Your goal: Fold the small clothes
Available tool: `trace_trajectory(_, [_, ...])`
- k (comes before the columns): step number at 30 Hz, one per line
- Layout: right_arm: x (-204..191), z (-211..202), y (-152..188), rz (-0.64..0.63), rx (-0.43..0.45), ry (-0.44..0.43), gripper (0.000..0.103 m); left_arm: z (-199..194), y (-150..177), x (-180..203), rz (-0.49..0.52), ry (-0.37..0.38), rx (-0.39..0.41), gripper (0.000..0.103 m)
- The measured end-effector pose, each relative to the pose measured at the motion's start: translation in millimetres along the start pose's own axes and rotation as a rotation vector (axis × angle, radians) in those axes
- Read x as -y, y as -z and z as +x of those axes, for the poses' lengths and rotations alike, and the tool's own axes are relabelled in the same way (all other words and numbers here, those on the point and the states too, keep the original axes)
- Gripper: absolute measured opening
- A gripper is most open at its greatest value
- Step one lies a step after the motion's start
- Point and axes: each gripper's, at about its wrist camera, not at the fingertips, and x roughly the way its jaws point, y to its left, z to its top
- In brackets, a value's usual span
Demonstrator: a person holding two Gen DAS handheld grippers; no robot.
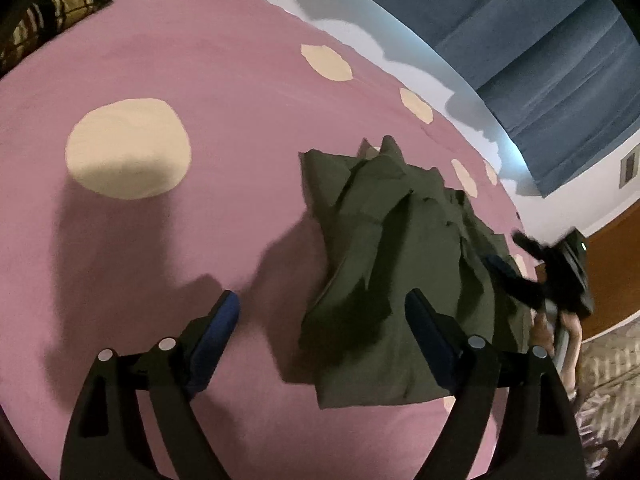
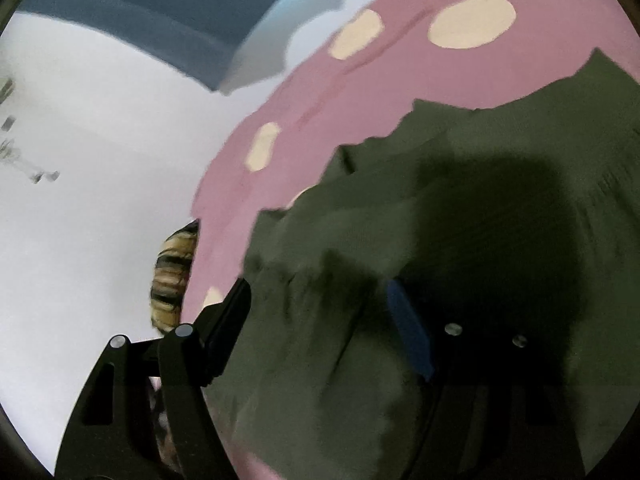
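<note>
Right wrist: blurred garment (image 2: 400, 240) hides bedspread (image 2: 320, 120)

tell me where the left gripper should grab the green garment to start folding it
Grip the olive green garment at its near lower corner, coming in low from the left gripper side. That edge lies flat and free on the pink bedsheet, while the middle is bunched up.
</note>
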Motion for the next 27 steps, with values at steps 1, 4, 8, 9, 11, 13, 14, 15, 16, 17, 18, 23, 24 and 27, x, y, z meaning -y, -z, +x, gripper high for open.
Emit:
trace_trajectory(1, [-4, -7, 8, -0.016, 0.002, -0.003, 0.070, 4, -3, 0, -0.005, 0.015, -0.020, 0.084])
trace_trajectory(4, [-13, -25, 41, -0.054, -0.008, -0.028, 0.071, 15, -6, 2, -0.015, 0.020, -0.060, 0.084])
trace_trajectory(8, [-14, -40, 83, -0.097, -0.029, -0.013, 0.071, 28, -8, 5, -0.019, 0.023, -0.101, 0.085])
trace_trajectory(9, [-14, -41, 91, -0.105, -0.032, -0.003, 0.071, 31, -8, 5, -0.022, 0.024, -0.110, 0.085])
trace_trajectory(11, [-11, -43, 107, -0.122, -0.049, 0.016, 0.071, 38, -8, 4, -0.030, 0.015, -0.128, 0.085])
trace_trajectory(13, [-4, -38, 120, -0.110, -0.080, 0.029, 0.071, 41, -9, 3, -0.027, 0.013, -0.135, 0.086])
trace_trajectory(14, [-2, -36, 125, -0.117, -0.084, 0.035, 0.071, 42, -10, 5, -0.015, 0.009, -0.137, 0.087])
trace_trajectory(15, [0, -35, 128, -0.135, -0.081, 0.038, 0.071, 43, -11, 6, -0.009, 0.006, -0.141, 0.087])
trace_trajectory(16, [1, -35, 131, -0.151, -0.078, 0.041, 0.071, 44, -11, 7, -0.005, 0.002, -0.145, 0.087])
trace_trajectory(17, [3, -34, 132, -0.151, -0.077, 0.041, 0.071, 46, -12, 8, 0.000, -0.003, -0.151, 0.088])
trace_trajectory(18, [4, -34, 133, -0.146, -0.072, 0.039, 0.071, 47, -13, 9, 0.009, -0.005, -0.156, 0.088])
trace_trajectory(23, [1, -41, 144, -0.186, -0.048, 0.051, 0.071, 56, -9, 26, 0.112, -0.074, -0.182, 0.088])
trace_trajectory(24, [0, -42, 146, -0.189, -0.044, 0.051, 0.071, 58, -7, 29, 0.129, -0.087, -0.187, 0.084])
trace_trajectory(27, [-2, -43, 147, -0.192, -0.034, 0.050, 0.071, 62, -6, 38, 0.144, -0.081, -0.217, 0.066])
